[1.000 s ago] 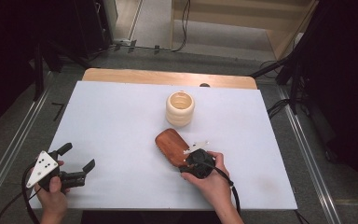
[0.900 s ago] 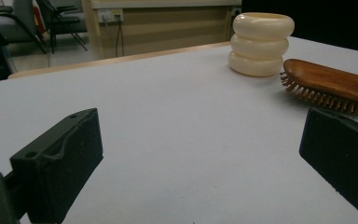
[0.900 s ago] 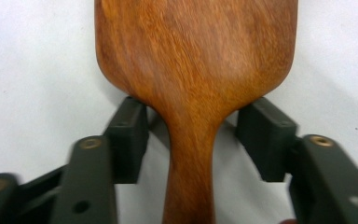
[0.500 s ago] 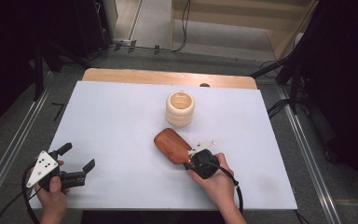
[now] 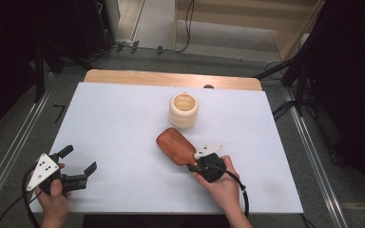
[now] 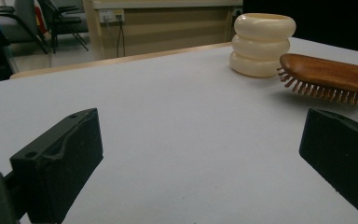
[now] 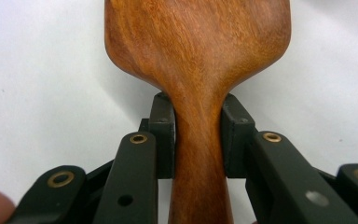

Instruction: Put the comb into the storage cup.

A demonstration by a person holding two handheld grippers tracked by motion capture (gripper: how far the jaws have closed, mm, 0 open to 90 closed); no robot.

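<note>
High view showed the left gripper (image 5: 80, 160) nearest, at the front left corner of the table (image 5: 123, 114), held in a hand (image 5: 52, 190), its jaws spread wide with nothing between them. Left gripper view confirmed this: the two black jaws stood far apart over bare white tabletop.

A little farther in, right of centre, the right gripper (image 5: 196, 161) was held in the other hand (image 5: 223, 183). Its jaws were clamped on the handle of a wooden hairbrush (image 5: 175, 146). Right gripper view showed the hairbrush (image 7: 198, 60) handle pinched between the two pads (image 7: 162, 135), one on each side of the narrow neck, the broad head reaching away from the jaws.

In left gripper view the hairbrush (image 6: 331, 74) hung bristles down, raised above its shadow on the table.

Beyond the brush head stood a cream ribbed cup (image 5: 184, 110), upright and open at the top, near the brush but apart from it.
</note>
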